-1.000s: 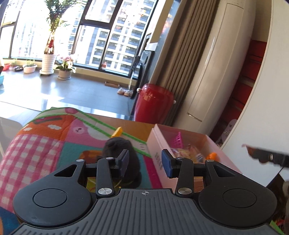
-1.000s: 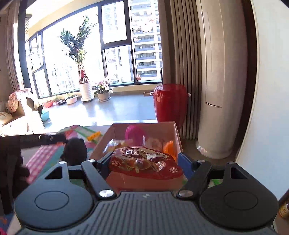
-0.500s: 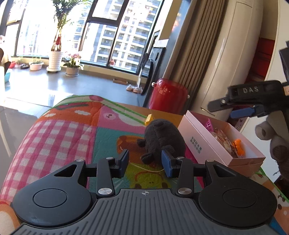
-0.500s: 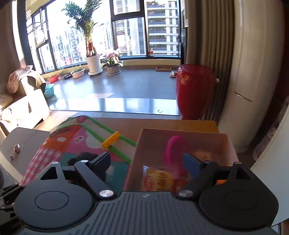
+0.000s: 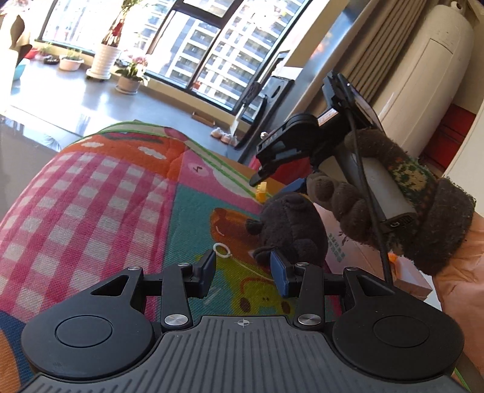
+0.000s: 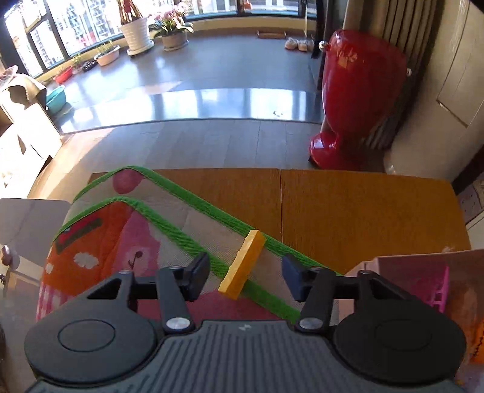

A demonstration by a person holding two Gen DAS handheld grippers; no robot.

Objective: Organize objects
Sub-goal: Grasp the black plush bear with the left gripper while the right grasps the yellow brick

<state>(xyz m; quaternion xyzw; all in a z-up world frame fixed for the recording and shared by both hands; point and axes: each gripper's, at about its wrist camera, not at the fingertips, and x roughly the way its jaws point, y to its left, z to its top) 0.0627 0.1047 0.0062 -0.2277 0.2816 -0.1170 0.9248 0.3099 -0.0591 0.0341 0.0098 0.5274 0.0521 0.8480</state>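
Between my right tongs: right gripper (image 6: 245,275) straddles the yellow block (image 6: 242,264), jaws closing, pads not yet touching; I'd judge it next for the pink box (image 6: 423,272).
Left tongs: left gripper (image 5: 243,273) narrow, empty, beside the dark plush toy (image 5: 290,226).
Block's spot: across the mat (image 6: 136,229) border.
Room beyond: bare tabletop (image 6: 363,211), then its far edge.

I was working in a home, a high-rise flat's living room. At the top of the frame, big windows (image 5: 193,39) faced apartment towers, with potted plants (image 6: 136,27) along the sill, shoes (image 6: 298,43) on the floor, and a children's play mat (image 5: 99,193) lower left.
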